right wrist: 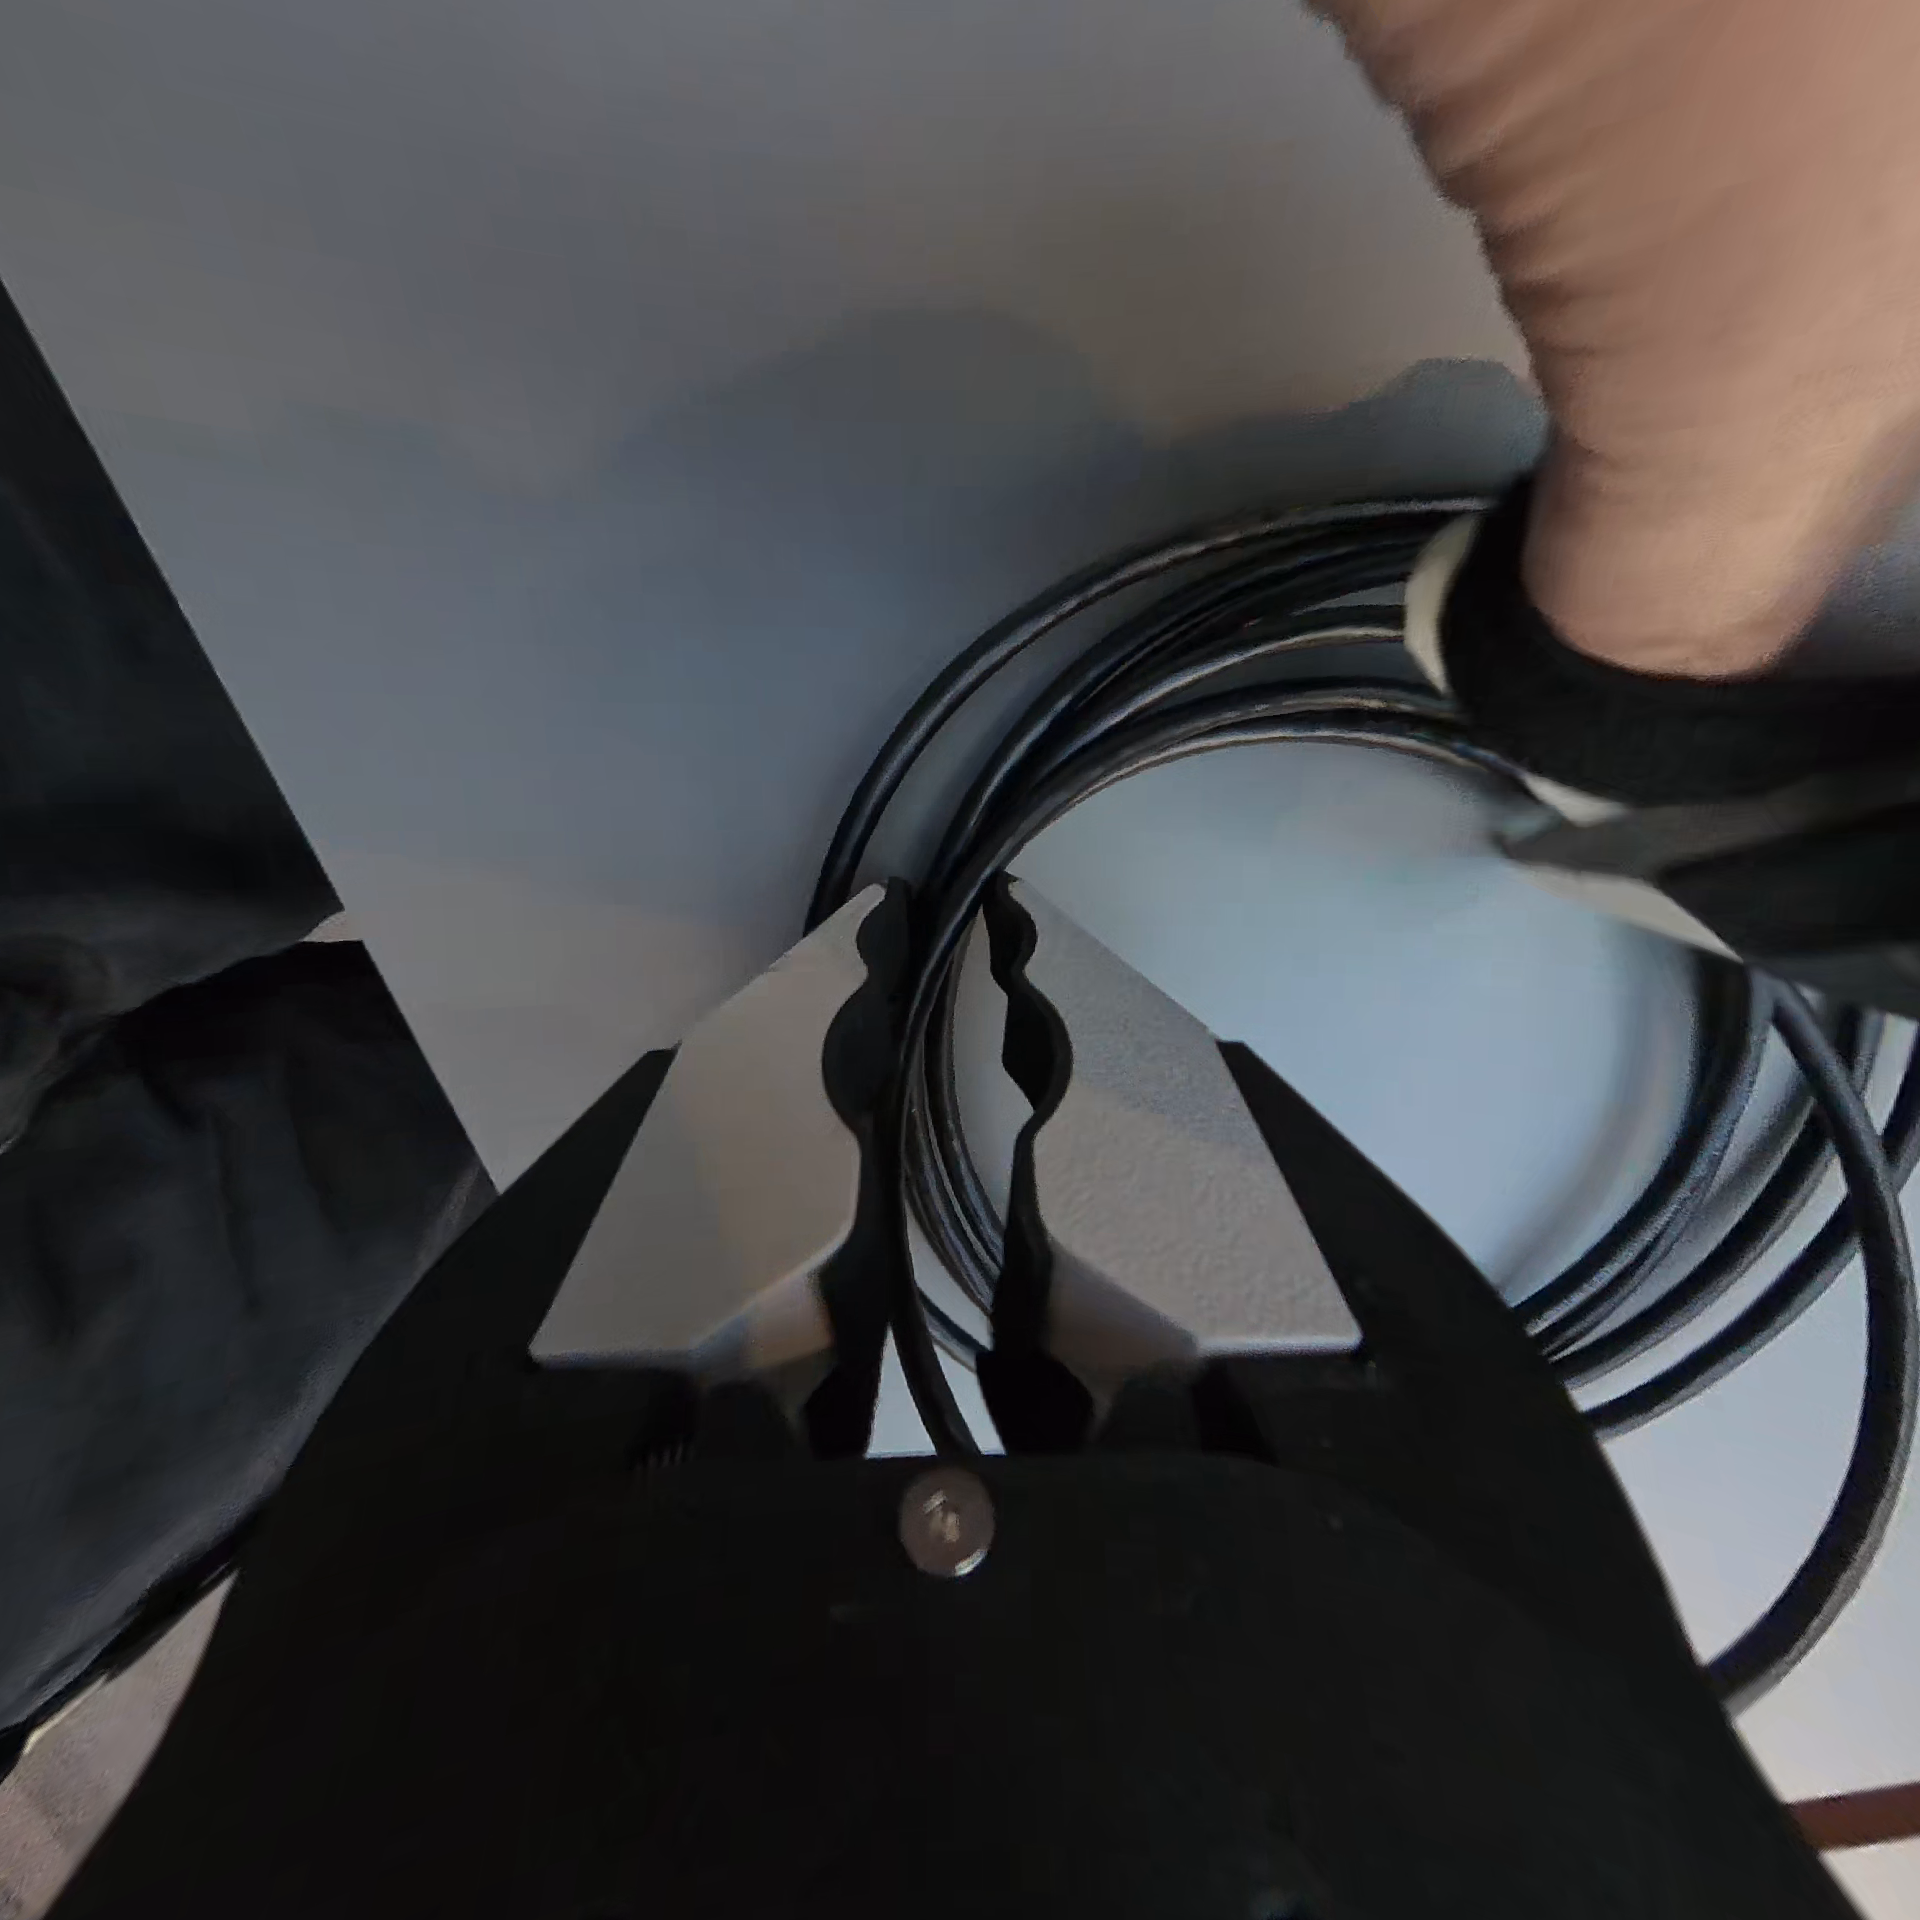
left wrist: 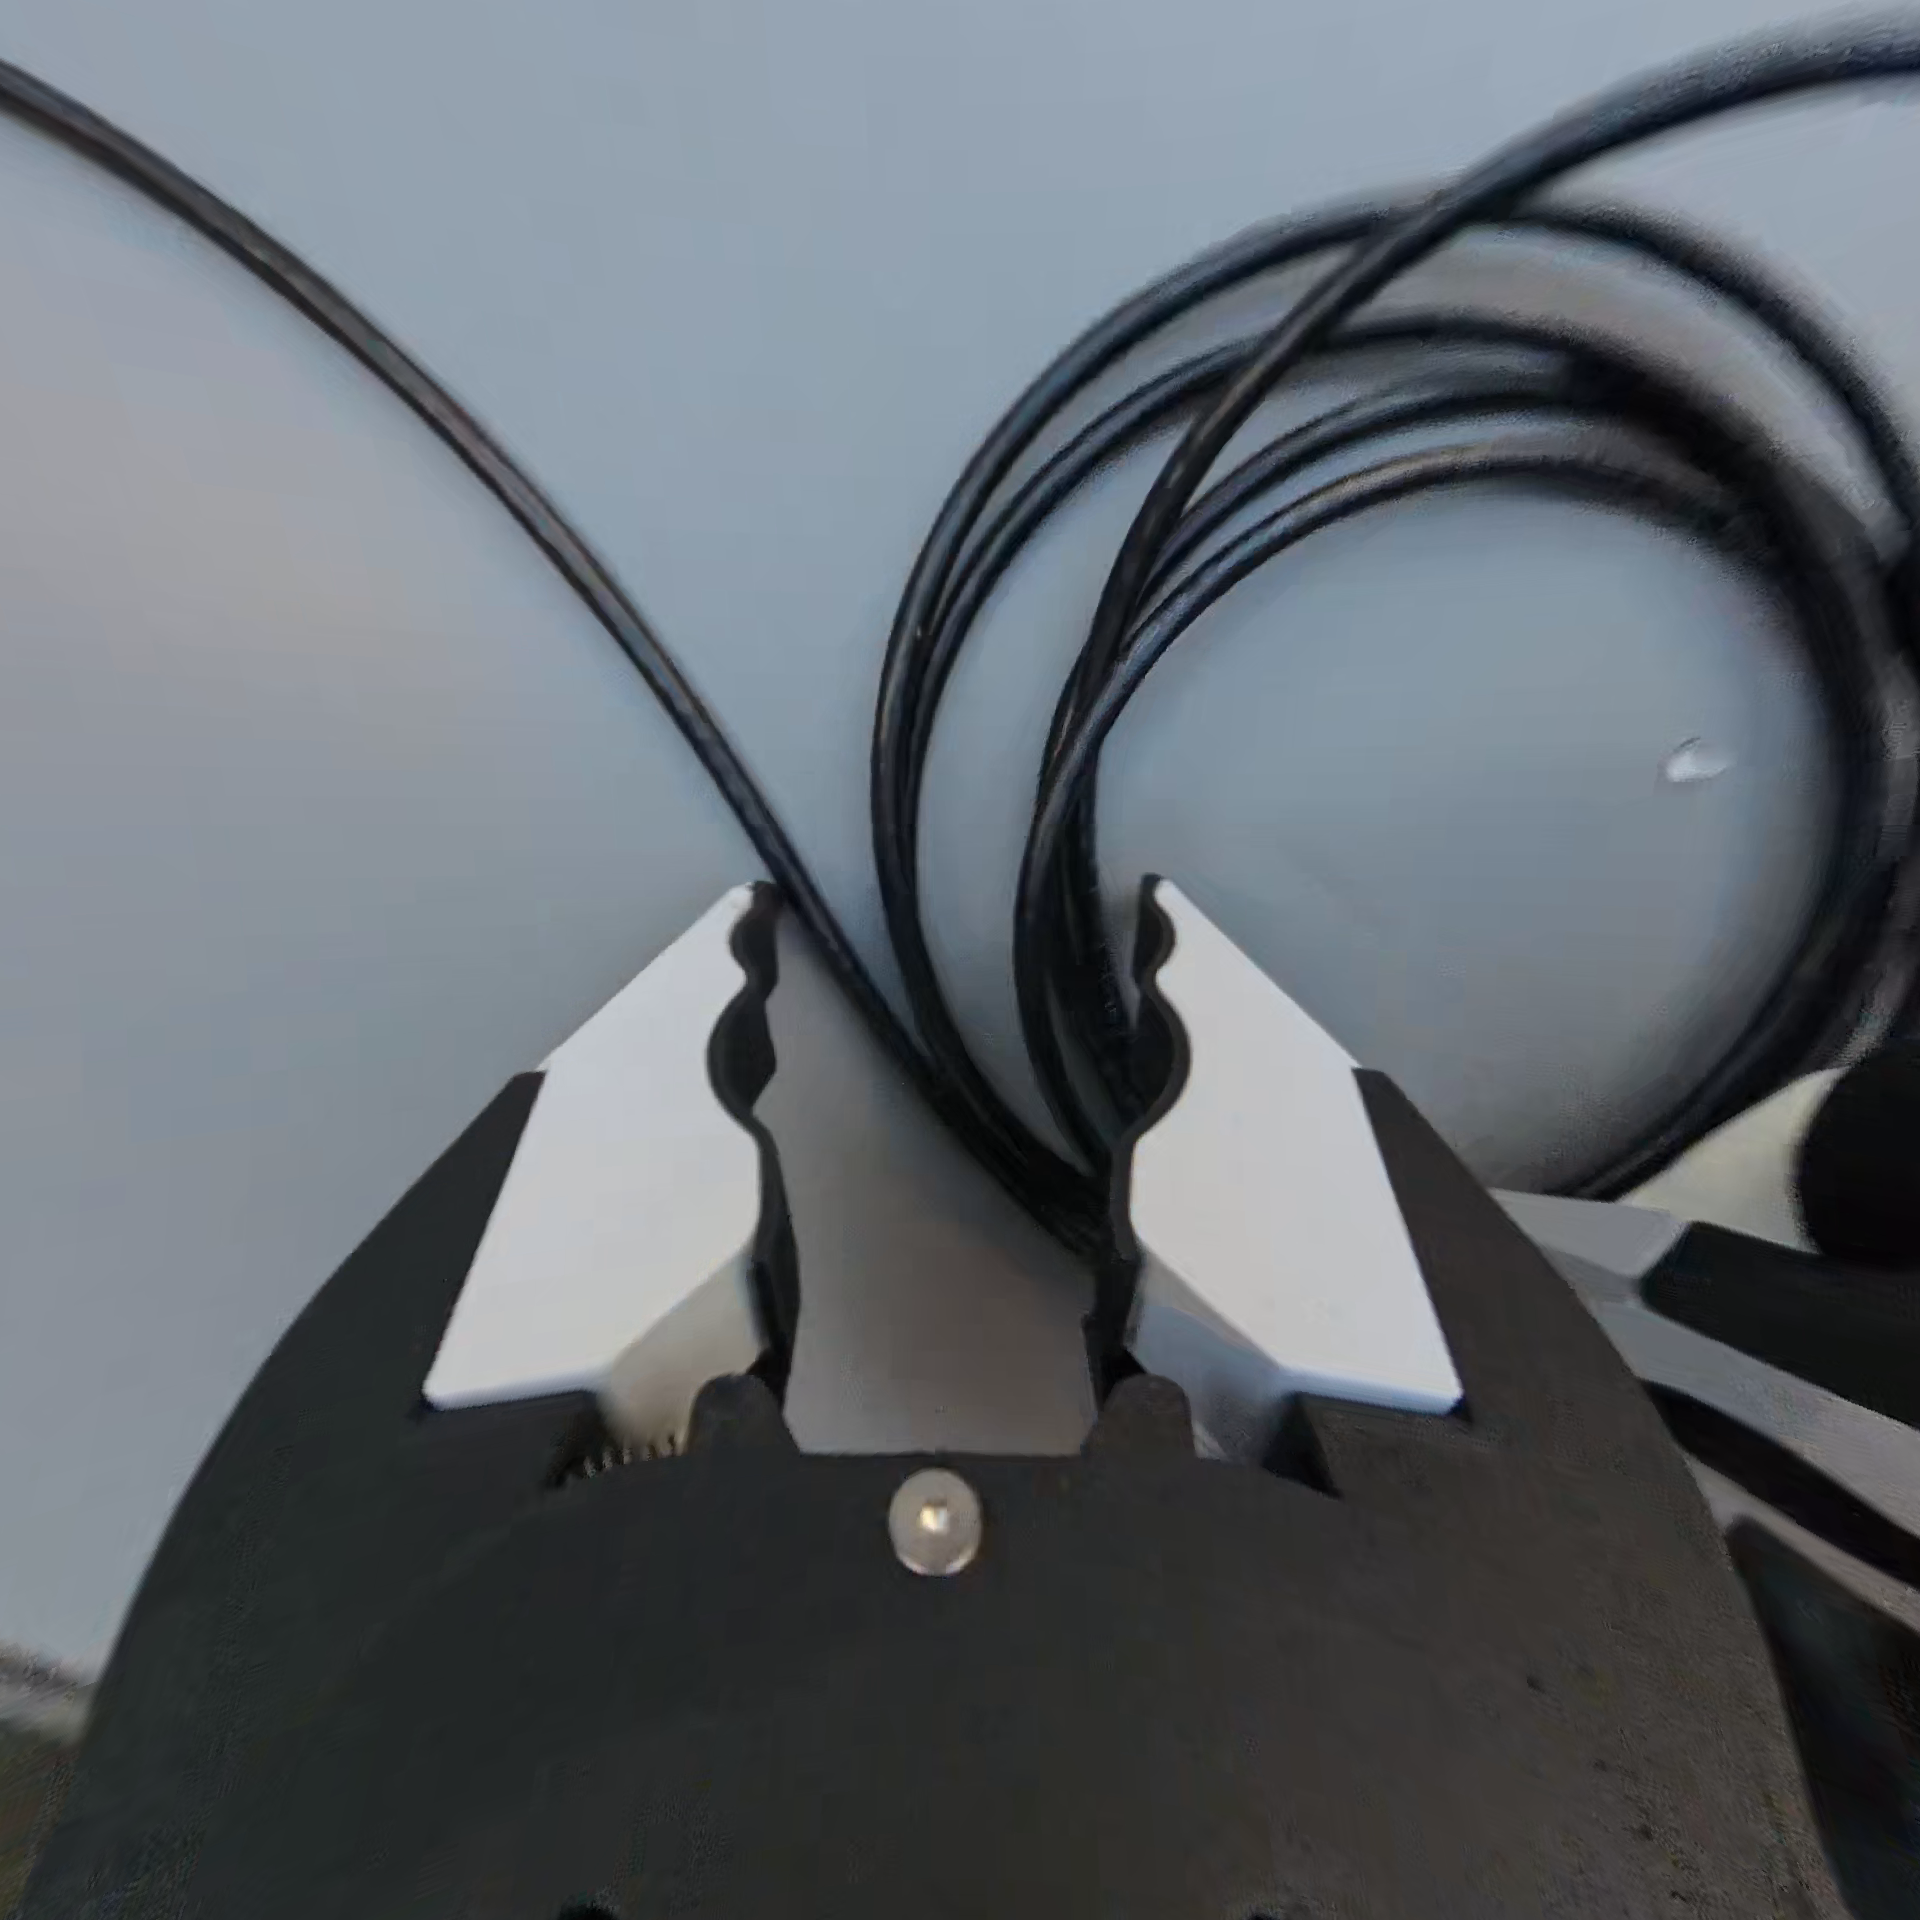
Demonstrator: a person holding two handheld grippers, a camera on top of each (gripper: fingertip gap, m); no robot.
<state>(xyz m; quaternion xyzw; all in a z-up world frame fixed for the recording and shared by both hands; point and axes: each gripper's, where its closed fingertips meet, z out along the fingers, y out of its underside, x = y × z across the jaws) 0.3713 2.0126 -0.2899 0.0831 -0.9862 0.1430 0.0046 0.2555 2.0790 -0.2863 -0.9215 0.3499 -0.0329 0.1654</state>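
Observation:
A black cable coil [left wrist: 909, 665] lies on a light grey table [left wrist: 312, 727]. My left gripper [left wrist: 956, 888] is open, and several coil strands pass between its fingers, close against the right pad. One loose strand [left wrist: 416, 387] runs off to the upper left. Part of the other gripper [left wrist: 1714, 1262] shows at the lower right. In the right wrist view my right gripper [right wrist: 951, 883] is closed on a bundle of coil [right wrist: 1143, 665] strands. A person's hand [right wrist: 1662, 312] and the left gripper's body [right wrist: 1683, 873] sit at the coil's far right side.
The table [right wrist: 623, 416] ends in a slanting edge at the left of the right wrist view. Dark cloth [right wrist: 156, 1039] lies beyond that edge. A small white speck [left wrist: 1694, 764] sits on the table inside the coil.

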